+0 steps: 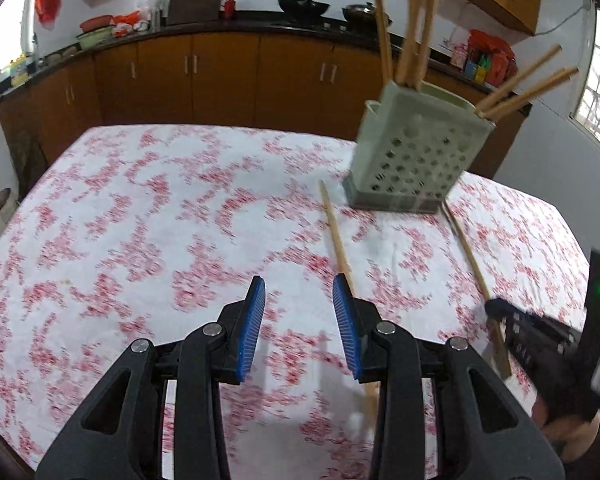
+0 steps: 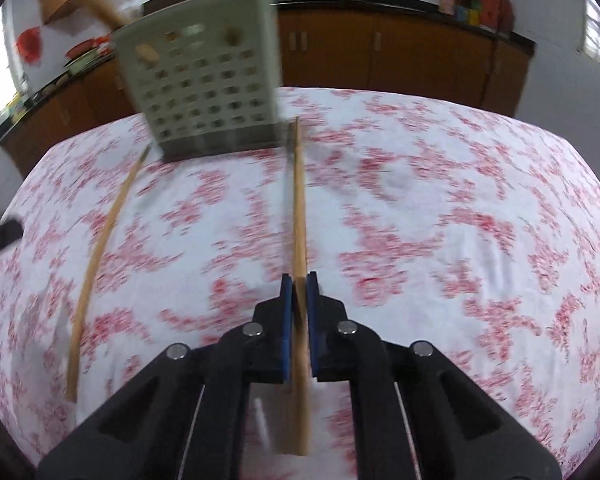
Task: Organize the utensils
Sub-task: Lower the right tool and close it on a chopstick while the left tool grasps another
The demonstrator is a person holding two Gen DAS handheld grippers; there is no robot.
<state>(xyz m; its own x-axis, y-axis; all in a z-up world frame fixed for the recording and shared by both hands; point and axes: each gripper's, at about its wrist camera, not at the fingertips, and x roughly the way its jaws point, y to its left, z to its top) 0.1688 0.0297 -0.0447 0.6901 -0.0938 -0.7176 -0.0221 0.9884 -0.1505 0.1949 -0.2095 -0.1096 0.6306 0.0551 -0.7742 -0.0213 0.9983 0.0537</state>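
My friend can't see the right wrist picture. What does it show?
The right tongs pinch a wooden chopstick pointing toward a grey holder with holes on a red-flowered tablecloth. Another chopstick lies loose to the left.

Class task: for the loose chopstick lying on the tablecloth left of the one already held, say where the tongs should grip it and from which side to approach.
Grip the loose chopstick near its middle, coming from above with the open left tongs straddling its width. It lies flat on the tablecloth, thin and long, so only the sides are available. The right tongs already hold the other chopstick.
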